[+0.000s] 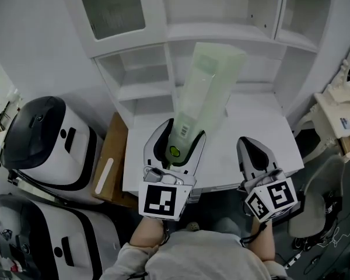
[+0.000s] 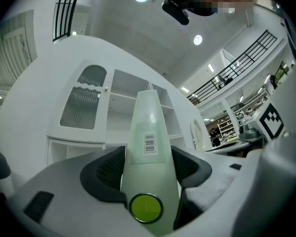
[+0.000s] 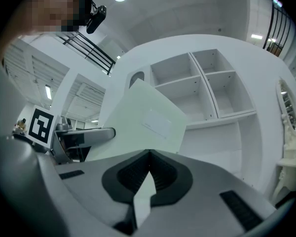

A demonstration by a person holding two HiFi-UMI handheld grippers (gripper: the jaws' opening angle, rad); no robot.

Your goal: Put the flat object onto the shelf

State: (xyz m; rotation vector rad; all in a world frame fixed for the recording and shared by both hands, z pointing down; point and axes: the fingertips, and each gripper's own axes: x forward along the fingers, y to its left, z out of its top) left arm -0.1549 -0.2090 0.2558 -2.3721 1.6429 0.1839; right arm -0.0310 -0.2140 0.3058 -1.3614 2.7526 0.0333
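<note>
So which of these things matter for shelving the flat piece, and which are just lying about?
In the job: pale green flat plastic folder, held in the left claw; white shelf unit.
Lying about: white-and-black domed appliances; brown board; grey chair; the right claw, shut and empty.

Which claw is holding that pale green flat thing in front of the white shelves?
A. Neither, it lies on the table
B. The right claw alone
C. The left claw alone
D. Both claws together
C: the left claw is clamped on the pale green flat object, which stands between its jaws, while the right claw is shut with nothing between its jaws.
</note>
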